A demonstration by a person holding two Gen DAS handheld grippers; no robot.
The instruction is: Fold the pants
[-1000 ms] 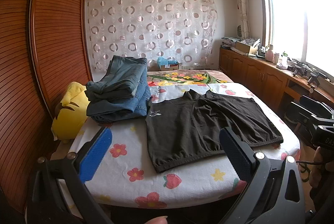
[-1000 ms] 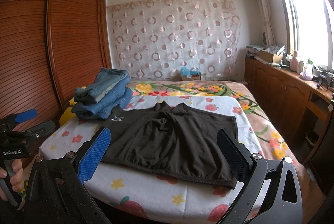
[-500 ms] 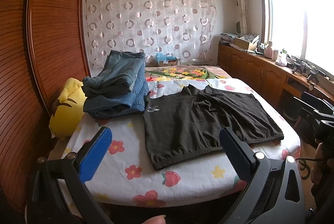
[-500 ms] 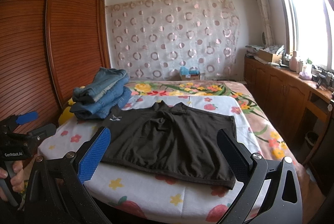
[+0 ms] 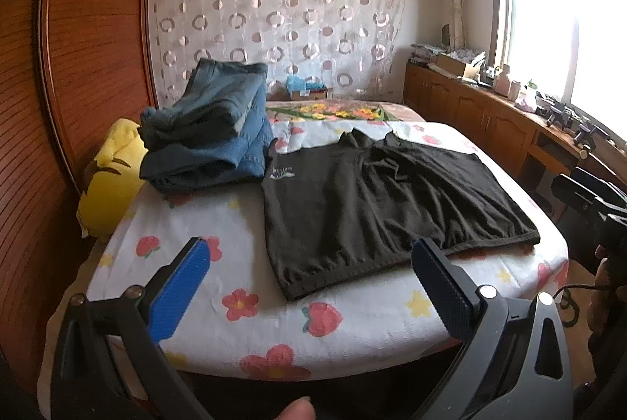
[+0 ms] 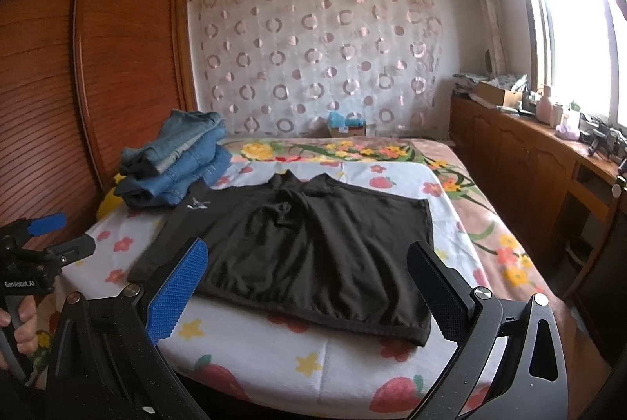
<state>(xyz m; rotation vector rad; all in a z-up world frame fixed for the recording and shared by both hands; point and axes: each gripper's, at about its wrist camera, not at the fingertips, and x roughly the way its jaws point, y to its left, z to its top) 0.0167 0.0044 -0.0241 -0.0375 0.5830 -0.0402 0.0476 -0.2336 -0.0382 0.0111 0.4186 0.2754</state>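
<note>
Slightly nearer to the black pants (image 5: 376, 200) and bed (image 5: 250, 306) than a second ago, left gripper (image 5: 309, 263) especially.

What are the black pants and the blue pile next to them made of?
The black pants look like soft, matte knit fabric, maybe cotton or sportswear jersey: they lie limp with fine ripples and a gathered hem. The blue pile looks like denim: faded blue, thick stiff folds, visible seam stitching. Neither can be confirmed by sight alone.
</note>
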